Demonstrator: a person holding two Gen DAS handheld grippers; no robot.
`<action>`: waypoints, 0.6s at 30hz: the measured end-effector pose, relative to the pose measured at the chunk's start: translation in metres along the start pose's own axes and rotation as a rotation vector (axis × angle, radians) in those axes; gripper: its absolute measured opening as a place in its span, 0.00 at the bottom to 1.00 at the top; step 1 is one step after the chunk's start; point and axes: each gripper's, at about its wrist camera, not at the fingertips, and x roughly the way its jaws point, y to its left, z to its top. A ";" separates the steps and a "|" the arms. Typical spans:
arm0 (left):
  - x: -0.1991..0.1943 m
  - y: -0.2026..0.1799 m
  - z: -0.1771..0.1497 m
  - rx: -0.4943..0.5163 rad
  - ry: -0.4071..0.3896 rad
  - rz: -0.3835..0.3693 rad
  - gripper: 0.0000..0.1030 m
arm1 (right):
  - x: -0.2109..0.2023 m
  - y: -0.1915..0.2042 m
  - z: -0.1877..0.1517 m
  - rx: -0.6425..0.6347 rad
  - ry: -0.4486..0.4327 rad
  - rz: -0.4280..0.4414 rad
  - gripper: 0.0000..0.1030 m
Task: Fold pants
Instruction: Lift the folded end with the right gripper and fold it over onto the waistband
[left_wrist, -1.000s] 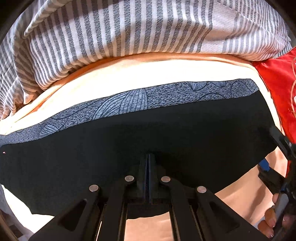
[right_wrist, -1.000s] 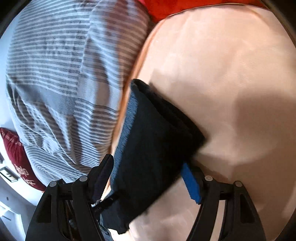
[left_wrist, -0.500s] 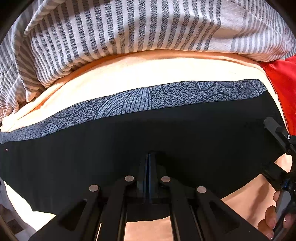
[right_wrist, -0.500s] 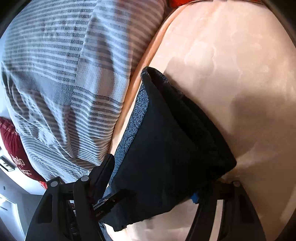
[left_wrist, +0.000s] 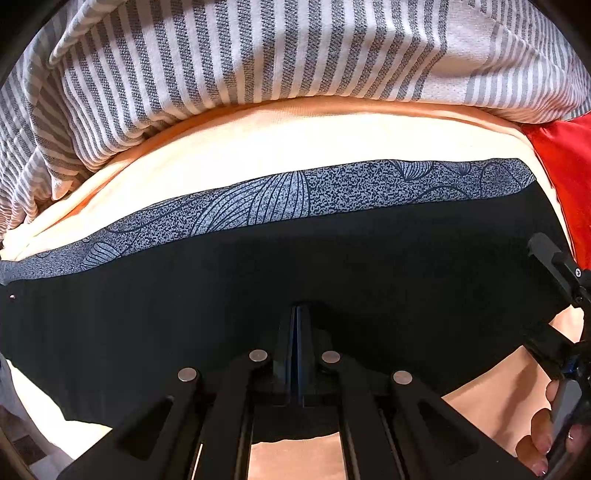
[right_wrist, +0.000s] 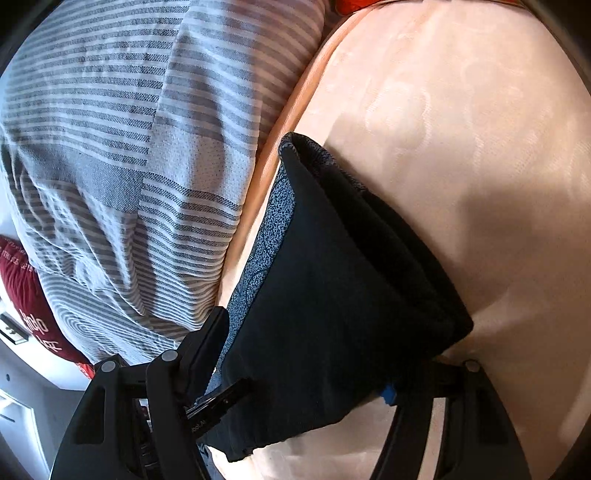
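Observation:
The folded black pants (left_wrist: 332, 273) lie across a peach bed sheet, their grey leaf-patterned band (left_wrist: 280, 199) along the far edge. My left gripper (left_wrist: 297, 314) is shut, pinching the near edge of the pants. In the right wrist view the pants (right_wrist: 332, 295) show end-on as a thick folded stack. My right gripper (right_wrist: 310, 354) is open and straddles that end, one finger (right_wrist: 207, 339) on each side. The right gripper also shows at the right edge of the left wrist view (left_wrist: 557, 302).
A grey-and-white striped blanket (left_wrist: 258, 55) is bunched along the far side of the sheet (left_wrist: 295, 144). Red fabric (left_wrist: 565, 170) lies at the right. In the right wrist view a dark red cushion (right_wrist: 26, 295) sits at the far left, and bare sheet (right_wrist: 461, 110) spreads to the right.
My right gripper has slid further along the end of the pants, so the stack fills more of the gap between its fingers. The left gripper stays shut on the pants, edging slightly closer.

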 end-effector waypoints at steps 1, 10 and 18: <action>-0.002 0.004 -0.001 -0.001 0.000 0.000 0.01 | 0.000 -0.001 0.000 0.001 0.001 0.001 0.70; -0.014 0.016 0.017 -0.023 -0.042 0.003 0.01 | -0.003 -0.004 -0.001 0.007 0.004 0.008 0.70; 0.014 0.009 0.038 0.061 -0.131 0.113 0.01 | -0.006 -0.006 -0.001 0.015 0.014 0.016 0.70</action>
